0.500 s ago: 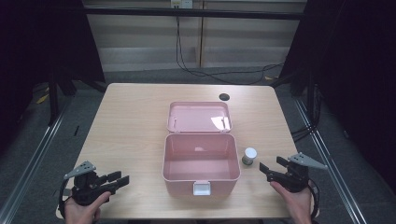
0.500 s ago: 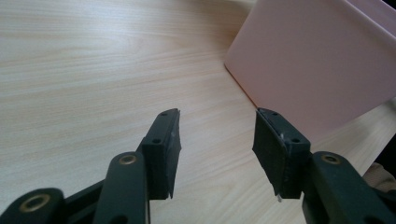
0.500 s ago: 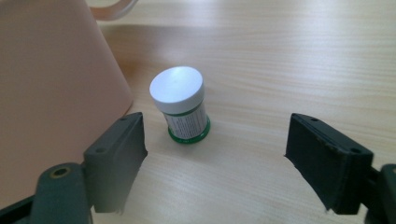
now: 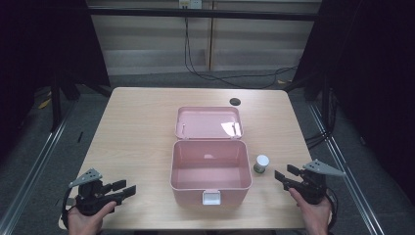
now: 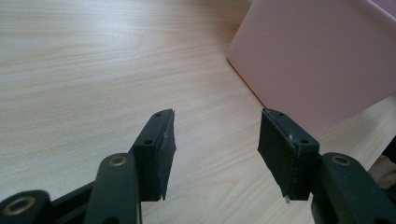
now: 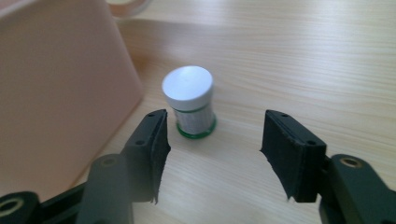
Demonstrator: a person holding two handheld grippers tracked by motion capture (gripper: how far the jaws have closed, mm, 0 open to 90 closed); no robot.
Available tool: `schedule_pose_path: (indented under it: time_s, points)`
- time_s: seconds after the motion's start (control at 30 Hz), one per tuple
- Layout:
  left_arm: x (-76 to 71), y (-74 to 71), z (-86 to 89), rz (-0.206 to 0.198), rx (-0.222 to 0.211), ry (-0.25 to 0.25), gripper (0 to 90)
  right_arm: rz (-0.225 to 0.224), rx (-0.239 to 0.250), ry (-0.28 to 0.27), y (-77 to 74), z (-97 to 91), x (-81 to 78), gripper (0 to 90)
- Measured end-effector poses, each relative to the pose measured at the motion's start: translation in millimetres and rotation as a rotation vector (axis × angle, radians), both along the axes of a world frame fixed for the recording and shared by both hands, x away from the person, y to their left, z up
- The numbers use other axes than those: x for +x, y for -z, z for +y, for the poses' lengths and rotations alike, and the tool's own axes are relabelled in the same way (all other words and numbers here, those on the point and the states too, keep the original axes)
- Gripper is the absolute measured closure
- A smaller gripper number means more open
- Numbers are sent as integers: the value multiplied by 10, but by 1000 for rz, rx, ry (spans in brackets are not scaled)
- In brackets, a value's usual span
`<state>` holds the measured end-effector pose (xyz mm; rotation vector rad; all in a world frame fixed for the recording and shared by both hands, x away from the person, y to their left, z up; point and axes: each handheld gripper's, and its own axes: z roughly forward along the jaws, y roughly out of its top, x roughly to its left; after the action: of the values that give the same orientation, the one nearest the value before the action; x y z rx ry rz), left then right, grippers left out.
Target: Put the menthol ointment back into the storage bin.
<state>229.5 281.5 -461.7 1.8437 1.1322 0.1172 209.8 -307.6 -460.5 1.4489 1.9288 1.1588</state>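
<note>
The right gripper [image 6: 212,156], jaws spread, faces the small white-capped, green-ringed bottle [image 6: 190,100] just ahead; approach seems underway, closing next. The left gripper [image 5: 215,154] is spread, empty.

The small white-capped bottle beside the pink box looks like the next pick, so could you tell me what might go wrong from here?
The bottle is narrow and upright, so an off-centre close by the open right hand-held gripper might tip it.

It stands close to the pink box, so the jaw on that side may bump the box wall.

The open lid lies flat behind the box and could be knocked in a careless reach.
</note>
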Motion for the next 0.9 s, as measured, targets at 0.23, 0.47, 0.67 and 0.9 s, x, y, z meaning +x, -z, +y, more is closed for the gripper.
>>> schedule_pose_path:
  time_s: [0.23, 0.47, 0.67, 0.9]
  points:
    - [8, -3, -12, 1, 3, -2, 457, 60, 26, -66, -111, 66, 59, 360]
    - [10, -7, 5, -4, 4, -15, 473, 89, 4, -118, -176, 163, 184, 275]
    - [10, -3, 1, -1, 9, -14, 467, 99, -6, -132, -230, 182, 237, 230]
    - [14, 3, 10, 5, 25, -34, 458, 133, -26, -156, -314, 213, 357, 274]
